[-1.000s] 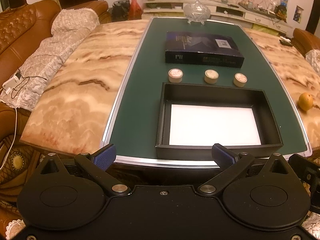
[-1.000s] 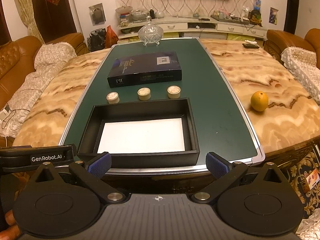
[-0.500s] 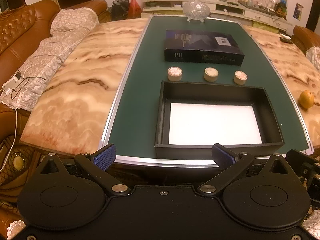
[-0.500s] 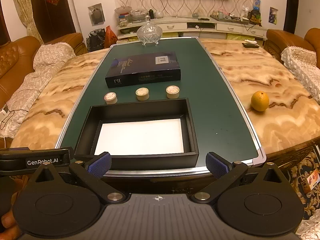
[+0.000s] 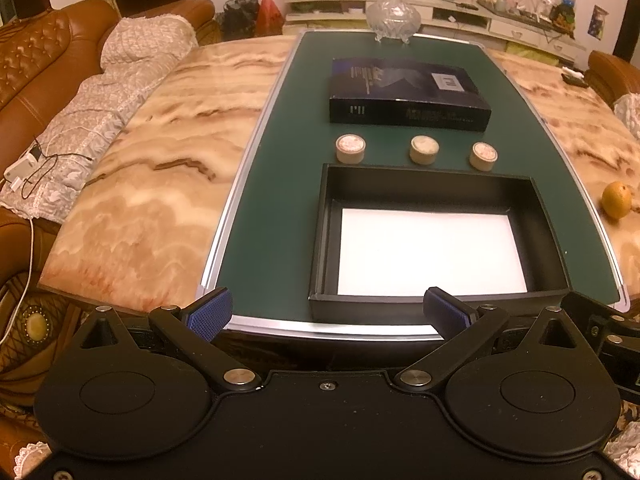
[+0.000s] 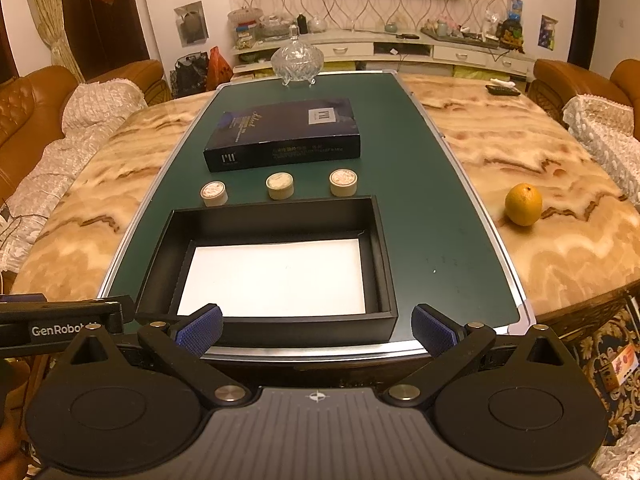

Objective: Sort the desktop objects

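Observation:
An open black box with a white sheet on its floor lies near the front edge of the green mat. Three small round beige tins stand in a row just behind it: left, middle, right. A dark blue lid box lies beyond them. My left gripper and right gripper both hover open at the table's front edge, short of the black box, holding nothing.
An orange rests on the marble table to the right of the mat. A glass lidded bowl stands at the mat's far end. Brown sofas with lace covers flank the table.
Both grippers have drifted slightly closer to the table and a little higher; the box and tins sit lower in view. Nothing on the table has moved.

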Demonstrator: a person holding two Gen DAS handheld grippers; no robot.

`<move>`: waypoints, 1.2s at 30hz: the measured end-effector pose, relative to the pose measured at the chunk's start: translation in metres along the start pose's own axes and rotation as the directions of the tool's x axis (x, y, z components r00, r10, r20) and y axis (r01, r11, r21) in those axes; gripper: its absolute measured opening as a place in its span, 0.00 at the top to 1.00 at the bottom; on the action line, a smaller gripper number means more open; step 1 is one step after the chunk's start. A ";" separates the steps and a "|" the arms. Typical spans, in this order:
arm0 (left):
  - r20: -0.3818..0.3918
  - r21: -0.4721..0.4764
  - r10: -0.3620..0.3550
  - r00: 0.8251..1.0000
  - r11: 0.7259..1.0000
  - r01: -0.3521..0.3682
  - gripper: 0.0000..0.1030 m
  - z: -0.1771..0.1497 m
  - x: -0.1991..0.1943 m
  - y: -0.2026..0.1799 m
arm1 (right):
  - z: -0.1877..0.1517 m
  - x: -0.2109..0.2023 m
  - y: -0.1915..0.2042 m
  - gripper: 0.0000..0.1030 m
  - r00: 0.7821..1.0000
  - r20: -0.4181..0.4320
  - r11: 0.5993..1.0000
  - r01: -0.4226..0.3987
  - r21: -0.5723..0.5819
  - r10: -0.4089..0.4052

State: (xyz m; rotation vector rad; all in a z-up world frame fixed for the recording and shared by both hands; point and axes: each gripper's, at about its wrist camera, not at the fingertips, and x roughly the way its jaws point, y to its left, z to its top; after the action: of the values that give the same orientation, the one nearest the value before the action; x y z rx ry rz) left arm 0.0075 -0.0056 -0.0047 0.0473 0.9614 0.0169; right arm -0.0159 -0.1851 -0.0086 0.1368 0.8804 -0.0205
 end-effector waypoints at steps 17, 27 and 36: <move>-0.009 0.007 -0.006 1.000 1.000 0.006 0.00 0.008 0.011 -0.004 | 0.012 0.018 0.002 0.00 0.999 0.007 0.999 0.032 -0.017 -0.032; -0.024 0.000 0.001 1.000 1.000 -0.001 0.00 0.012 0.023 -0.004 | 0.018 0.033 0.002 0.00 1.000 0.000 1.000 0.020 -0.017 -0.020; -0.043 -0.002 0.015 0.999 1.000 -0.015 0.00 0.024 0.040 -0.005 | 0.028 0.050 0.003 0.00 1.000 -0.019 0.999 -0.005 -0.035 0.005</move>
State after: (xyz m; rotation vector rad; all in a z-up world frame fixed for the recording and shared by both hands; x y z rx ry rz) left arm 0.0497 -0.0097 -0.0239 0.0525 1.0041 0.0329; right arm 0.0379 -0.1840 -0.0294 0.1063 0.8984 0.0012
